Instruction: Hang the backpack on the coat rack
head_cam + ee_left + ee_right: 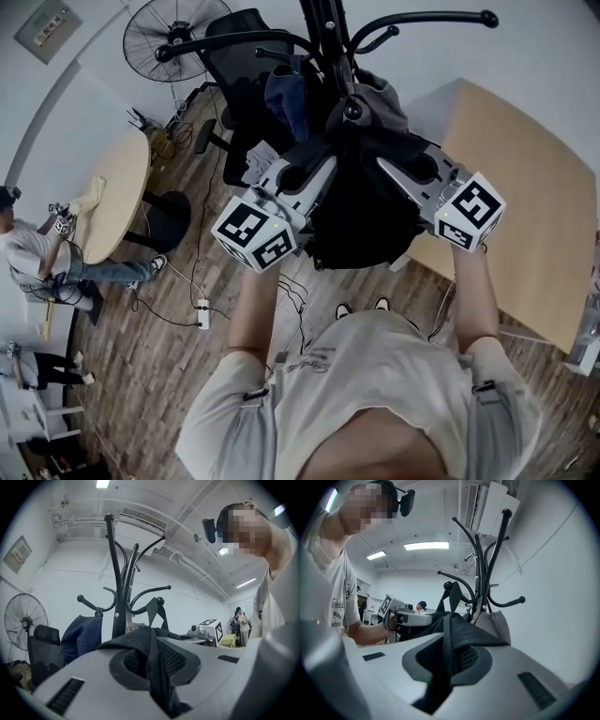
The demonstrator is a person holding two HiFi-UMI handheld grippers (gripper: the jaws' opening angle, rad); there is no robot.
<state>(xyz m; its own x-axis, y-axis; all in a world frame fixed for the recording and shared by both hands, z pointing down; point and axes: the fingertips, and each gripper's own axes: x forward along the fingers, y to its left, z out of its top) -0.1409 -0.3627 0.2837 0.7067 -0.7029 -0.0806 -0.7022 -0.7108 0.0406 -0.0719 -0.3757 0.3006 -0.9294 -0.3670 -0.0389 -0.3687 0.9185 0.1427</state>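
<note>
Left gripper (pixel 154 665): jaws clamped on black backpack (pixel 366 220) fabric.
Right gripper (pixel 447 663): clamped on the backpack's other side.
Backpack: slung between both grippers, just ahead of them.
Carry loop (pixel 154 609): upright, ahead of and above the jaws, at a coat rack (pixel 328 37) hook tip (pixel 161 601); whether it is hooked, I cannot tell.
Nearer hand: neither, seemingly.

The dark wood-plank floor (pixel 141 375) carries a round pale wooden counter (pixel 122 178) with a yellowish cloth (pixel 89 197) on it, a larger pale wooden counter (pixel 525 187), a black office chair (pixel 239 56) and a white power strip (pixel 202 314). The black metal coat rack (pixel 327 37) bears a dark blue garment (pixel 286 98) and a grey bag (pixel 380 103).
</note>
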